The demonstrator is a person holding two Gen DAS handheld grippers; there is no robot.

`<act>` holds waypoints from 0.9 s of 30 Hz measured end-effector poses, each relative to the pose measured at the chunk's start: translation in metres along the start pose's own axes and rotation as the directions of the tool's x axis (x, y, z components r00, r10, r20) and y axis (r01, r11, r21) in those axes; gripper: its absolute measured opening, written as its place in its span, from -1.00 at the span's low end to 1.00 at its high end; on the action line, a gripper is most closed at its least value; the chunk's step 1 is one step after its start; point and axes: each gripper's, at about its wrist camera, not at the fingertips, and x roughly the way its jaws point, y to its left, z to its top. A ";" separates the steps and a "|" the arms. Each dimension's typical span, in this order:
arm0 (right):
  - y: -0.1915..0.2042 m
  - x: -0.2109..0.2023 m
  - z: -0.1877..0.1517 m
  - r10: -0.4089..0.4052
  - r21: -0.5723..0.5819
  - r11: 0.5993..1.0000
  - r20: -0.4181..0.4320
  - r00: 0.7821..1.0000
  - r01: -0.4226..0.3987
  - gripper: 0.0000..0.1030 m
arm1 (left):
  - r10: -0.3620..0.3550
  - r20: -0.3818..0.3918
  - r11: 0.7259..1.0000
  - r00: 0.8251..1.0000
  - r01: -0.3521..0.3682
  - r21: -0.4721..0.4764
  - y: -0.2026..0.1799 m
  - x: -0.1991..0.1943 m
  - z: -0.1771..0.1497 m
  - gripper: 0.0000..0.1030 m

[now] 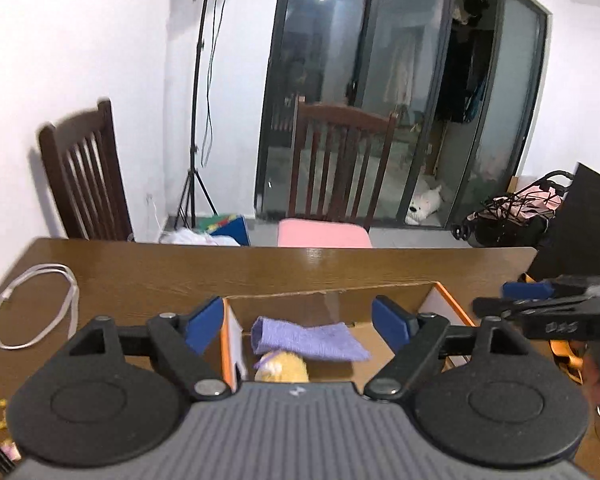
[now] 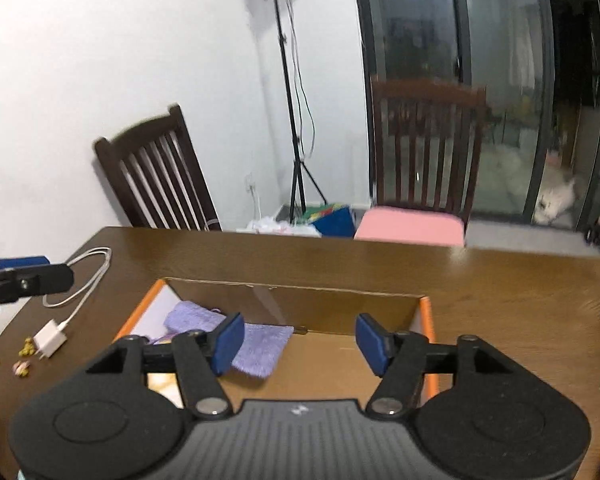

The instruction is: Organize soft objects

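Both the left tongs (image 1: 300, 322) and the right tongs (image 2: 300, 342) hang above the cardboard box (image 2: 380, 312) on the wooden desk (image 1: 160, 264), their blue pads apart with nothing between them. Inside the box a purple cloth (image 1: 312, 340) lies over a yellow plush toy (image 1: 284, 366). A white cable (image 1: 36, 304) lies on the desk left of the box.
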 end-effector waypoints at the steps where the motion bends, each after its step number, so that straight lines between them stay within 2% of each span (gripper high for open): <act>1: 0.001 -0.019 -0.006 0.004 -0.023 1.000 0.022 1.000 -0.004 0.30 | 0.004 0.017 1.000 1.000 -0.004 0.019 -0.003 -0.017 -0.009 0.69; 6: 0.009 -0.093 -0.047 -0.005 -0.132 0.991 0.117 0.993 0.020 0.39 | 0.022 0.078 0.995 0.997 -0.029 0.093 -0.020 -0.083 -0.060 0.74; 8: 0.013 -0.113 -0.066 0.005 -0.153 0.988 0.146 0.989 0.017 0.49 | 0.031 0.121 0.993 0.992 -0.044 0.112 -0.026 -0.104 -0.085 0.87; 12: 0.026 -0.149 -0.121 -0.003 -0.195 0.980 0.214 0.977 0.046 0.52 | 0.107 0.201 0.988 0.974 -0.127 0.091 -0.036 -0.138 -0.146 0.87; 16: 0.041 -0.171 -0.183 -0.029 -0.218 0.972 0.268 0.963 0.090 0.58 | 0.122 0.208 0.992 0.970 -0.126 0.002 -0.037 -0.169 -0.209 0.94; 18: 0.045 -0.179 -0.213 -0.011 -0.205 0.976 0.268 0.963 0.068 0.59 | 0.120 0.221 0.993 0.968 -0.118 -0.024 -0.040 -0.182 -0.243 0.98; 20: 0.049 -0.183 -0.240 0.013 -0.200 0.979 0.259 0.966 0.041 0.61 | 0.156 0.239 0.988 0.958 -0.148 -0.052 -0.041 -0.193 -0.273 0.98; 22: 0.053 -0.187 -0.268 0.013 -0.178 0.984 0.238 0.971 0.030 0.62 | 0.178 0.213 0.983 0.961 -0.165 -0.080 -0.041 -0.201 -0.298 0.98; 25: 0.053 -0.191 -0.304 0.014 -0.102 0.995 0.171 0.985 0.004 0.62 | 0.191 0.165 0.977 0.968 -0.171 -0.128 -0.030 -0.211 -0.318 0.98; 27: 0.058 -0.190 -0.320 0.001 -0.099 0.995 0.129 0.992 0.012 0.62 | 0.199 0.151 0.975 0.968 -0.180 -0.130 -0.023 -0.213 -0.322 0.98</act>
